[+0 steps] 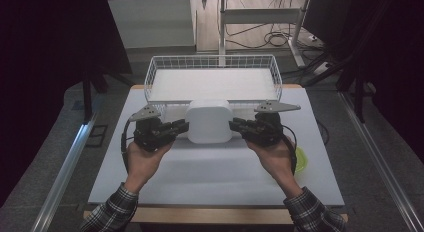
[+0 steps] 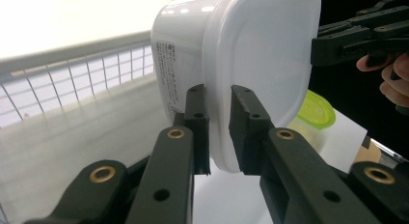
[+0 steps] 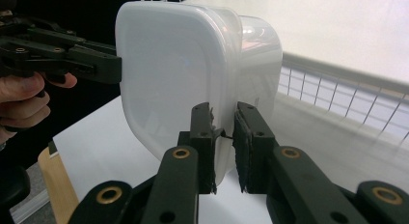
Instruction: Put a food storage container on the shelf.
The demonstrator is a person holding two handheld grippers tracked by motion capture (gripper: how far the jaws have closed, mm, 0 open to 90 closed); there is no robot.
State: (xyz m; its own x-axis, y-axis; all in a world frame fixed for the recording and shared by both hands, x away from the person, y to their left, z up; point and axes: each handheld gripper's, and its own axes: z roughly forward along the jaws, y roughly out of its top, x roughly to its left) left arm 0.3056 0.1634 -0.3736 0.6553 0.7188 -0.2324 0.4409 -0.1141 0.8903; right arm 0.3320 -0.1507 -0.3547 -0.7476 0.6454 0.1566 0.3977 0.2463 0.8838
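A white plastic container point(image 1: 209, 121) with a snapped-on lid hangs a little above the white table point(image 1: 210, 182), its shadow below it. My left gripper point(image 1: 181, 126) is shut on its left rim and my right gripper point(image 1: 234, 124) is shut on its right rim. In the left gripper view the jaws of my left gripper point(image 2: 219, 96) pinch the lid's edge of the container point(image 2: 260, 45), with the right gripper point(image 2: 337, 40) across from it. The right gripper view has my right gripper point(image 3: 223, 113) clamped on the rim of the container point(image 3: 164, 64), and the left gripper point(image 3: 91, 64) on the far side.
A white wire basket point(image 1: 212, 62) stands at the back of the table, just behind the container. A yellow-green lid point(image 1: 300, 159) lies on the table at the right, partly under the right hand. Dark floor and metal rails flank the table.
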